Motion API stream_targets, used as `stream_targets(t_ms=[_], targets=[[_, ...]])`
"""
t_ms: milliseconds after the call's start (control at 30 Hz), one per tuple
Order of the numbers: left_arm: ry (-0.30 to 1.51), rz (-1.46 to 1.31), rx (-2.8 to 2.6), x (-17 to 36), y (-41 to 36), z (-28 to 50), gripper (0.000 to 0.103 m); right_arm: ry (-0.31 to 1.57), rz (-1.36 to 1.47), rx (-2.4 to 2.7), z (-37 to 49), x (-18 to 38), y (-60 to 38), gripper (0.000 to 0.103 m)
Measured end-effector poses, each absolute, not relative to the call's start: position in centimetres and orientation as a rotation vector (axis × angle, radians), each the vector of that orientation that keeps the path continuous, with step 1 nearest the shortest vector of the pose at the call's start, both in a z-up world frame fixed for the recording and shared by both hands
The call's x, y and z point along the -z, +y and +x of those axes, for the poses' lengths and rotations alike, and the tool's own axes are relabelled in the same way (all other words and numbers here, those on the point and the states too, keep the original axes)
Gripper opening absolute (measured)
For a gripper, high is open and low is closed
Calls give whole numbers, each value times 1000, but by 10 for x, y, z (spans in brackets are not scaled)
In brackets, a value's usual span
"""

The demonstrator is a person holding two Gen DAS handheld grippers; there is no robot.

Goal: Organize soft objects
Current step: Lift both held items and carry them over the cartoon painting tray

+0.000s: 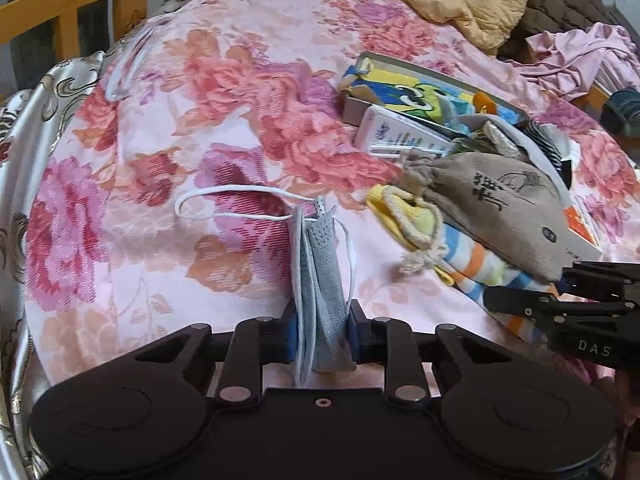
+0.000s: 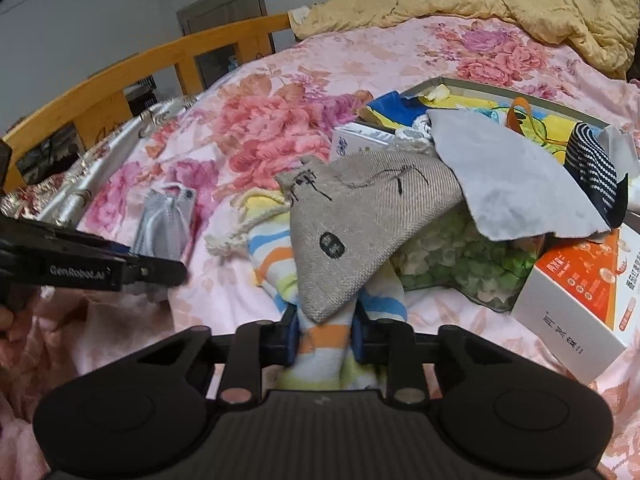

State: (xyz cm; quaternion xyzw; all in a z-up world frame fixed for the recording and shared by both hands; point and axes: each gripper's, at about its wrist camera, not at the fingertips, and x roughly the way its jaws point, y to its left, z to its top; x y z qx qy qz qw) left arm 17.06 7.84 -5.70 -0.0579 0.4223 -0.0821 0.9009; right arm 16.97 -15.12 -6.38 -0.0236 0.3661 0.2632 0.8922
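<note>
While the left gripper pinches a folded blue-grey face mask on edge, its long axis running away from the camera and one ear loop trailing left over the floral bedspread, the right gripper clamps the near end of a striped cloth. Directly on that cloth, just ahead, lies a grey linen pouch, so lifting likely drags it. Readable writing: "GenRobot.AI" and "DAS" on the grippers; the orange box carries illegible Chinese print.

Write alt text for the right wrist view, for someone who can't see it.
The right gripper is shut on a striped cloth pouch on a floral bedspread, a grey linen pouch draped over it.
</note>
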Motion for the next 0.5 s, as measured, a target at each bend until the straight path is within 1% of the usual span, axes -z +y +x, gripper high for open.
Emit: stream_targets(t_ms=[100, 200, 500], targets=[[861, -123, 196, 56, 76, 169, 24, 748, -41, -571, 168, 61, -151, 18], [841, -117, 226, 55, 70, 167, 24, 733, -51, -615, 163, 58, -148, 14], [768, -64, 280, 52, 53, 157, 22, 673, -61, -786, 146, 46, -137, 11]])
